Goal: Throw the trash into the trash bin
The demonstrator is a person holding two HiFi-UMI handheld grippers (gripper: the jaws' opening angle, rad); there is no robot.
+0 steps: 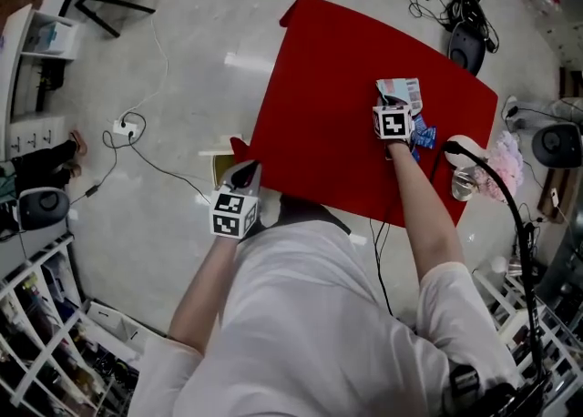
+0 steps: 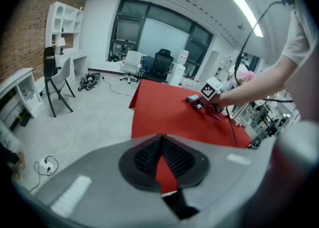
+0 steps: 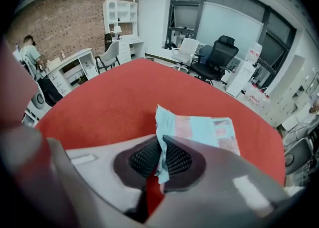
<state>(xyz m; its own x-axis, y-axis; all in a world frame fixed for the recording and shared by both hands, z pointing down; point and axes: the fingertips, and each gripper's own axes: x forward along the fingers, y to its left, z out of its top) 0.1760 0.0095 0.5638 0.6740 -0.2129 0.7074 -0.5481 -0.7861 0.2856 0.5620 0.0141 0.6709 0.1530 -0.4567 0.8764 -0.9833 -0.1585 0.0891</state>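
Your right gripper (image 3: 160, 148) pinching near edge of pale-blue wrapper (image 3: 202, 128), pads pressing on it, that edge sticking up between jaws. Rest of wrapper lying flat on red table (image 3: 109, 97) beyond jaws, toward table's far right side. Blue scraps (image 1: 424, 136) lying just beside your right wrist. Your left gripper (image 2: 160, 147) hovering off table's near-left corner, jaws pressing together, gripping nothing.
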